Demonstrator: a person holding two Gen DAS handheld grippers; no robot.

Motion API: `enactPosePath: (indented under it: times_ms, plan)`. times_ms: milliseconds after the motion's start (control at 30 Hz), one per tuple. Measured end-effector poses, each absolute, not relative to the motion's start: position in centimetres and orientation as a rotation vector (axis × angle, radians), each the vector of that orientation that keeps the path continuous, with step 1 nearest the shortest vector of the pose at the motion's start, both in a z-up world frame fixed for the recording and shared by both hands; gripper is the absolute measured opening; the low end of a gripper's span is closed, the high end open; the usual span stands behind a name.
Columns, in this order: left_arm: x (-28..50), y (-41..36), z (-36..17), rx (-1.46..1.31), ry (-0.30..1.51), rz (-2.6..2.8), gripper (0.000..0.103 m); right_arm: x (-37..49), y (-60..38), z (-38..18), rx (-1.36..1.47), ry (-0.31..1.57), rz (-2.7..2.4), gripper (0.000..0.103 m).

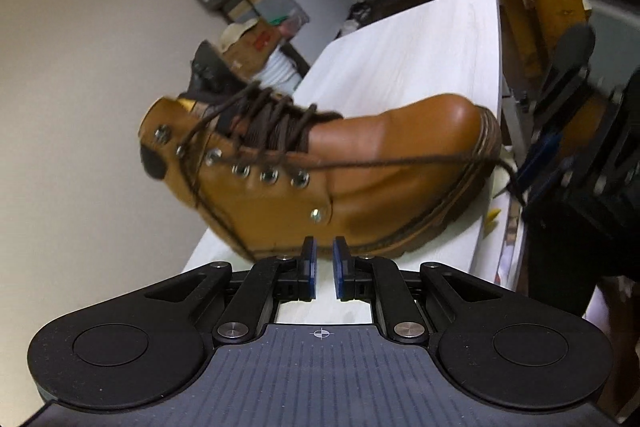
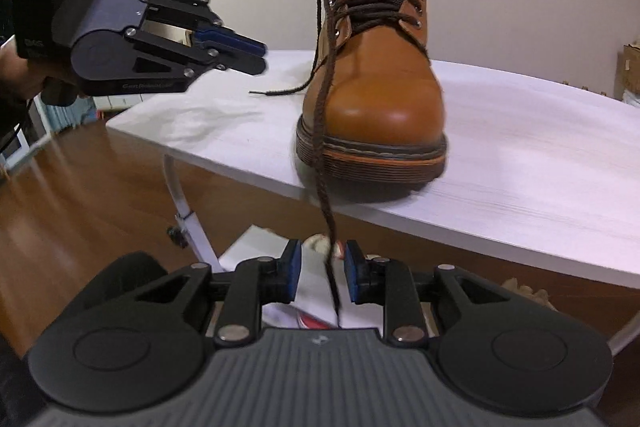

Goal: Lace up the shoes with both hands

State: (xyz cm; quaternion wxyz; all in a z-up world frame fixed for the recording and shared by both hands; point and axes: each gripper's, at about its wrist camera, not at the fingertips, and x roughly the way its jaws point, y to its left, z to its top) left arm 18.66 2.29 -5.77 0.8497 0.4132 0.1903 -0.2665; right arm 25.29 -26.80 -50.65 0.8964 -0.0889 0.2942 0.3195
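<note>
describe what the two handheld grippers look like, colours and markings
Both match. The left gripper has a matte black body, black linkage arms with silver pivot screws, blue finger pads and faint raised lettering along its side. The right gripper shows the same blue pads, two round black hubs and a ribbed grey top plate.

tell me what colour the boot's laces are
Dark brown laces against the tan leather boot, clearest in the right wrist view.
</note>
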Motion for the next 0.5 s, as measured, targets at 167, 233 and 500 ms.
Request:
enactPosePath:
  times_ms: [167, 233, 500]
  plan:
    - [18.7, 1.6, -5.3, 0.87, 0.364, -0.595, 0.011, 25.6, -26.9, -51.5, -0.194, 0.663, 0.655, 0.003]
    - [18.5, 1.3, -4.5, 0.87, 0.339, -0.631, 0.011, 24.5, -27.4, -50.8, -0.252, 0.651, 0.654, 0.003]
    - [18.4, -2.4, 0.1, 0.766, 0.256, -0.904, 0.018, 20.1, -28.4, -45.4, -0.862, 0.308, 0.46, 0.003]
